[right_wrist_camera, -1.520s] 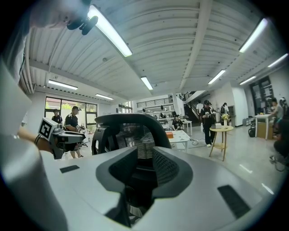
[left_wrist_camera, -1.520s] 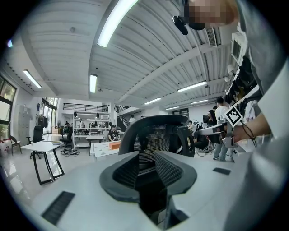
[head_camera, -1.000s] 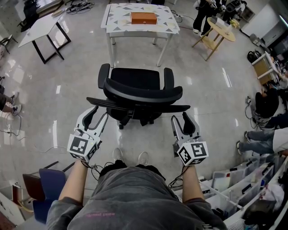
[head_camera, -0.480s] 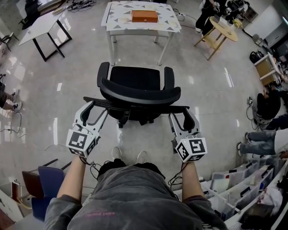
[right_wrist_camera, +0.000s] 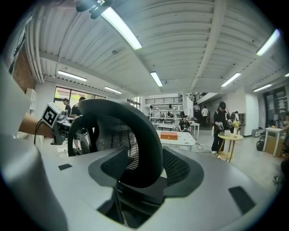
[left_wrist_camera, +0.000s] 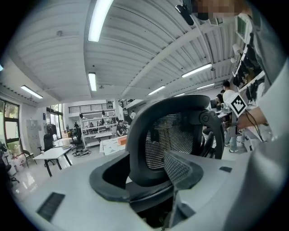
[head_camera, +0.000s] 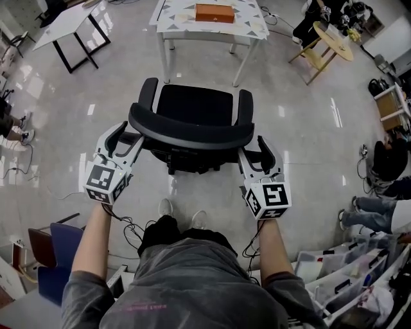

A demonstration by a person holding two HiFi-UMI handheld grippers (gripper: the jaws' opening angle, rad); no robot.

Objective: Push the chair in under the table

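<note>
The black mesh office chair (head_camera: 192,106) stands on the floor, its seat facing the white patterned table (head_camera: 176,16) beyond it. Its curved backrest (head_camera: 192,133) is toward me. My left gripper (head_camera: 128,136) is at the backrest's left end and my right gripper (head_camera: 253,149) at its right end. Both sets of jaws have just been opening and now stand wide. In the left gripper view the backrest's rim (left_wrist_camera: 149,135) rises between the left gripper's (left_wrist_camera: 146,175) jaws. In the right gripper view the rim (right_wrist_camera: 144,144) stands between the right gripper's (right_wrist_camera: 146,170) jaws.
An orange box (head_camera: 215,13) lies on the table. A white table with black legs (head_camera: 64,29) is at the far left, a round wooden side table (head_camera: 334,42) at the far right. Seated people (head_camera: 385,160) are on the right, storage bins (head_camera: 334,270) lower right, a blue chair (head_camera: 58,250) lower left.
Both grippers have moved forward from behind the chair to the two ends of its backrest, and their jaws have spread wider.
</note>
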